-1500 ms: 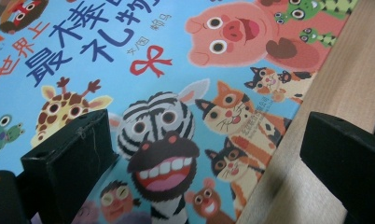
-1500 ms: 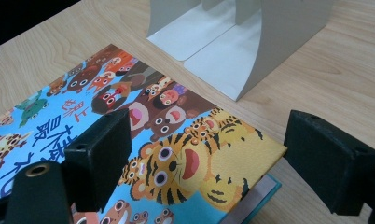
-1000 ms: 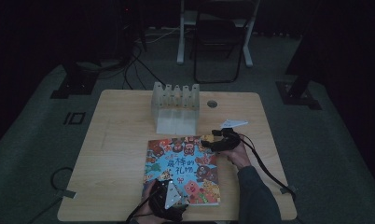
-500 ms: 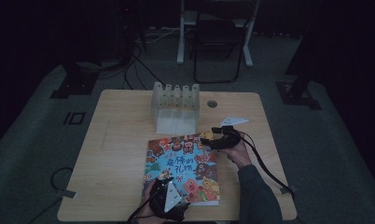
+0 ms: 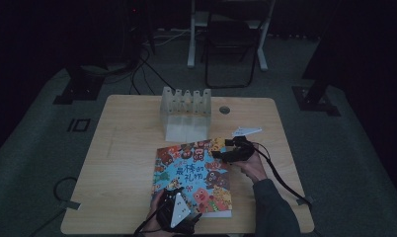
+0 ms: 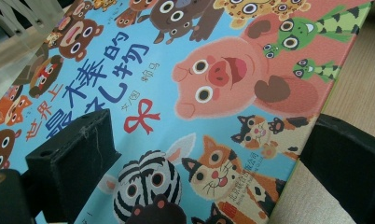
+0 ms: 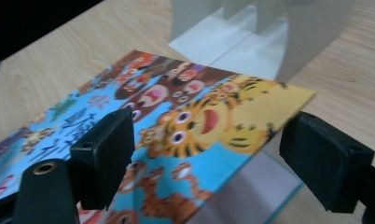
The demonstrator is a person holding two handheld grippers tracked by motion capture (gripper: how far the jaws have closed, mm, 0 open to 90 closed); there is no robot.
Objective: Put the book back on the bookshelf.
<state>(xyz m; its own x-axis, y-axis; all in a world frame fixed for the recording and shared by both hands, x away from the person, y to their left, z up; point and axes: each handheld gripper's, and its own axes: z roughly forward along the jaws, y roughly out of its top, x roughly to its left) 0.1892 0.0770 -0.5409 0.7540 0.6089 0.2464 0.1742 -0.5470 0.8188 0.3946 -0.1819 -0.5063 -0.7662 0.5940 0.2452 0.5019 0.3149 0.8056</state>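
Book (image 5: 194,177) corners lie between both open tongs.

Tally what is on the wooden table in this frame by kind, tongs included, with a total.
Colourful animal-cover picture book: 1
Clear plastic slotted rack: 1
Hand-held black tongs: 2, left tongs with one jaw over the cover and one off its edge, right tongs the same at the lifted tiger corner
Total: 4

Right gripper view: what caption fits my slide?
Open right gripper straddles the raised corner of the picture book.
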